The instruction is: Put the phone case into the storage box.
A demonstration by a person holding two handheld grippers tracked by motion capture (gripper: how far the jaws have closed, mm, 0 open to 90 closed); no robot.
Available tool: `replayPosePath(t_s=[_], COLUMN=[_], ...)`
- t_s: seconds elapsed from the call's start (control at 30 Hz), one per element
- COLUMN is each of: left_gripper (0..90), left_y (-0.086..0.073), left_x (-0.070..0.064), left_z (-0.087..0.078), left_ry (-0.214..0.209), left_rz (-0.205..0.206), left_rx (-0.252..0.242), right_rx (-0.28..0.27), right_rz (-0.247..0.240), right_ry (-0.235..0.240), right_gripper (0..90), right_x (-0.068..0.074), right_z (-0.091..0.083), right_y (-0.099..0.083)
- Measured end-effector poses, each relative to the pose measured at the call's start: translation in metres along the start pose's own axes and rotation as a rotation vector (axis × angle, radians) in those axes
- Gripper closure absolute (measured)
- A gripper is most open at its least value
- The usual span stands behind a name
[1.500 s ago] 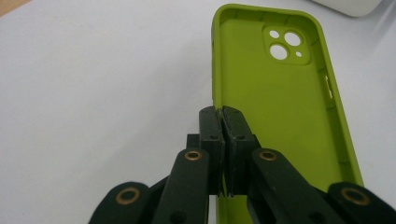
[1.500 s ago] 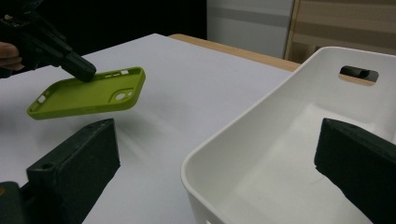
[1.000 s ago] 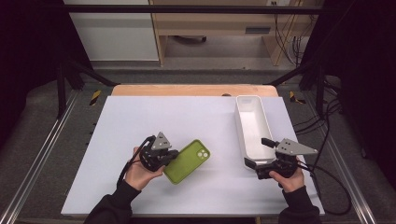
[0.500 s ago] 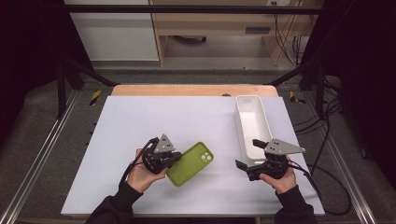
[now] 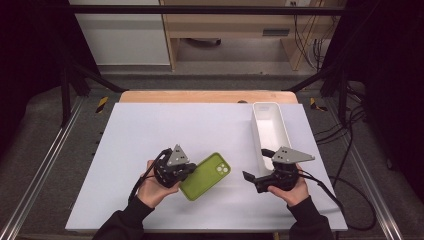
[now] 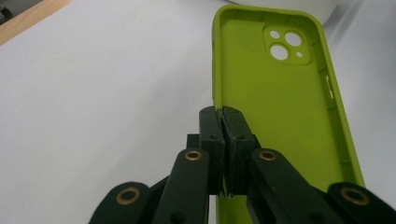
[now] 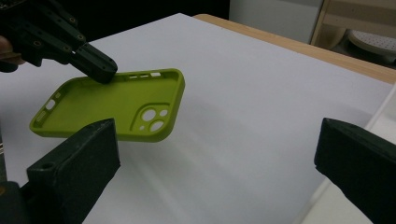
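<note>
The left gripper (image 5: pixel 189 169), jaws pinching 1 thin wall of the soft lime-green silicone phone case (image 6: pixel 280 107), is risking slippage while the wide-spread right gripper (image 5: pixel 255 172) is hovering beside it.

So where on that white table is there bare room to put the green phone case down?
Bare: the far left of the table, beyond the left gripper. Crowded: between the phone case, right gripper and white bin.

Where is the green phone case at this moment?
In the high view the green phone case is near the front middle of the white table, pinched at its edge by the left gripper, left of the white bin.
</note>
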State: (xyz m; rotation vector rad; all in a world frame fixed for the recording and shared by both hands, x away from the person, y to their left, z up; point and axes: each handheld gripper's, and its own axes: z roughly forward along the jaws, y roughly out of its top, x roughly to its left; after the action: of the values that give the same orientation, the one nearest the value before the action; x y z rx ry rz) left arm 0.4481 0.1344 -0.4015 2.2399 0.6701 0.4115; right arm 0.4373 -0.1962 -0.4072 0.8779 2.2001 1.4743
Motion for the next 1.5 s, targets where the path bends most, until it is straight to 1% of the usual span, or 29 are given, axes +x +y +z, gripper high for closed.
replayPosePath(t_s=[0.1, 0.3, 0.57, 0.67, 0.77, 0.97, 1.07, 1.13, 1.23, 1.4, 1.5], left_gripper=[87.7, 87.7, 87.7, 87.7, 87.7, 87.7, 87.7, 87.7, 87.7, 87.7, 87.7], left_y=[0.000, 0.001, 0.002, 0.003, 0.004, 0.005, 0.005, 0.006, 0.006, 0.008, 0.008], left_x=[0.000, -0.002, -0.006, -0.009, -0.011, -0.014, -0.015, -0.016, -0.018, -0.020, -0.023], left_z=[0.000, 0.000, 0.000, 0.000, 0.000, -0.001, -0.002, -0.002, -0.002, -0.003, -0.004], left_ry=[0.002, 0.004, 0.006, 0.005, 0.006, 0.011, 0.009, 0.010, 0.009, 0.008, 0.009], left_rz=[0.002, 0.008, 0.022, 0.029, 0.035, 0.047, 0.052, 0.054, 0.058, 0.072, 0.081], left_rx=[-0.002, 0.000, -0.002, -0.005, -0.006, -0.010, -0.013, -0.015, -0.017, -0.018, -0.020], right_rx=[0.011, 0.035, 0.074, 0.077, 0.092, 0.108, 0.127, 0.126, 0.125, 0.142, 0.152], right_rz=[0.003, -0.007, -0.016, -0.003, 0.002, 0.014, 0.014, 0.023, 0.046, 0.063, 0.075], right_ry=[0.004, 0.009, 0.013, 0.019, 0.017, 0.031, 0.030, 0.041, 0.044, 0.054, 0.066], right_gripper=[0.5, 0.9, 1.4, 2.1, 2.7, 5.7, 6.7, 7.7, 10.3, 15.4, 20.3], right_x=[0.003, 0.010, 0.017, 0.018, 0.017, 0.017, 0.018, 0.018, 0.015, 0.014, 0.013], right_z=[0.006, 0.019, 0.030, 0.033, 0.036, 0.043, 0.048, 0.051, 0.054, 0.057, 0.058], right_y=[0.004, 0.013, 0.018, 0.020, 0.021, 0.023, 0.024, 0.025, 0.025, 0.025, 0.025])
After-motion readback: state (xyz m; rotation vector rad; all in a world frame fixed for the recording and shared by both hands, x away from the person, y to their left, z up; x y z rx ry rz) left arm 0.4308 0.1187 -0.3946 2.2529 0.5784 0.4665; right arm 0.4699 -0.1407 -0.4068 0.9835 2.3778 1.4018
